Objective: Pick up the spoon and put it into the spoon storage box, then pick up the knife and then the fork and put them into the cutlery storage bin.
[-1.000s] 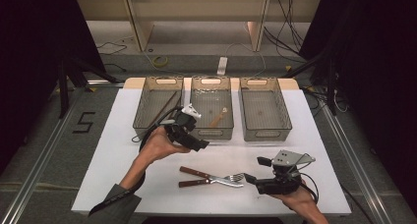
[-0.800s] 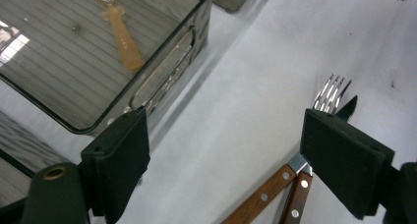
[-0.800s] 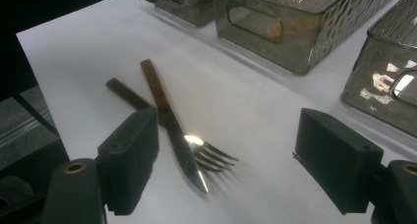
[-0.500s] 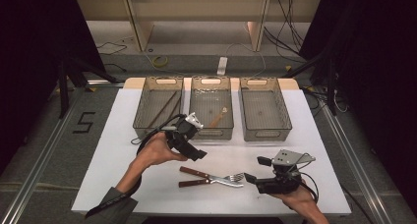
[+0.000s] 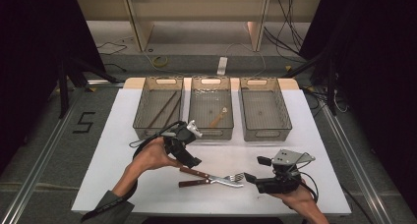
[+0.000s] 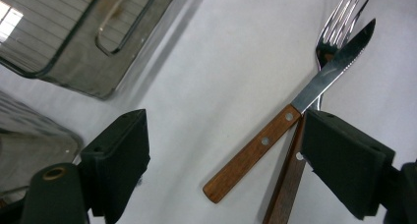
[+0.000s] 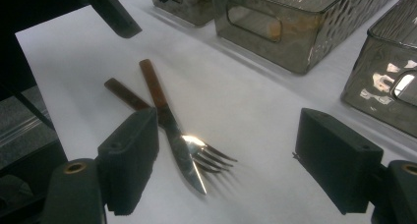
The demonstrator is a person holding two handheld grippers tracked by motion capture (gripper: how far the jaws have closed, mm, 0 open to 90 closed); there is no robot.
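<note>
A knife (image 5: 196, 173) with a riveted wooden handle lies crossed over a wood-handled fork (image 5: 235, 177) on the white table near its front edge. My left gripper (image 5: 193, 161) hangs open just over the handle ends. In the left gripper view the knife (image 6: 255, 148) sits between the spread jaws of the left gripper (image 6: 231, 165), and the fork's tines (image 6: 339, 27) lie under the blade tip. My right gripper (image 5: 250, 178) rests open at the tine end, to the right. In the right gripper view the knife (image 7: 162, 106) and fork (image 7: 209, 155) lie ahead of the right gripper (image 7: 235, 157).
Three smoked-plastic bins stand in a row at the back. The left bin (image 5: 141, 111) holds dark sticks, the middle bin (image 5: 211, 133) a small wooden utensil, and the right bin (image 5: 265, 134) looks bare. Bare white tabletop (image 5: 319, 150) spreads around the cutlery.
My left gripper has come down and toward the front, from the bins to just over the knife and fork handles. The right gripper and the cutlery have stayed put.
</note>
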